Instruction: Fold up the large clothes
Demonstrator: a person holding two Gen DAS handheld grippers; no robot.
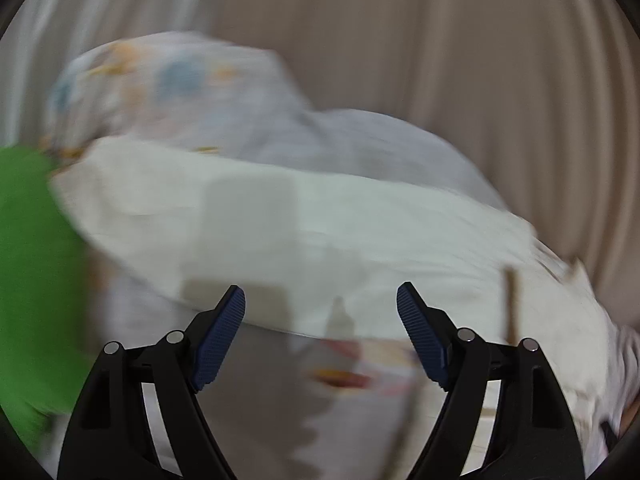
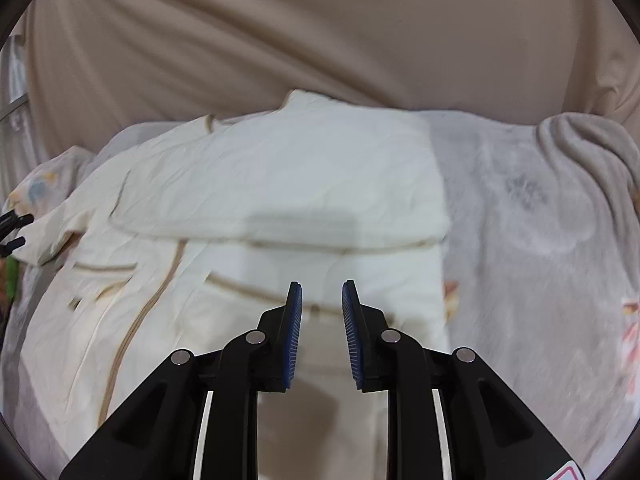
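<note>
Left wrist view: heavy blur. My left tool is spread wide, nothing between the blue pads. Ahead of it I see the cream jacket lying across a pale printed blanket. A green cloth fills the left edge, just beside the jacket's end. Beige curtain hangs behind.

Right wrist view: sharper. My right tool has a narrow gap between its pads, gripping nothing, and I read it as released above the jacket. The jacket lies on the blanket, partly folded: an upper layer is doubled over the lower body, with tan zipper and pocket trim showing on the left part. One sleeve reaches toward the left edge. A grey towel is bunched at the far right. The curtain is behind.
</note>
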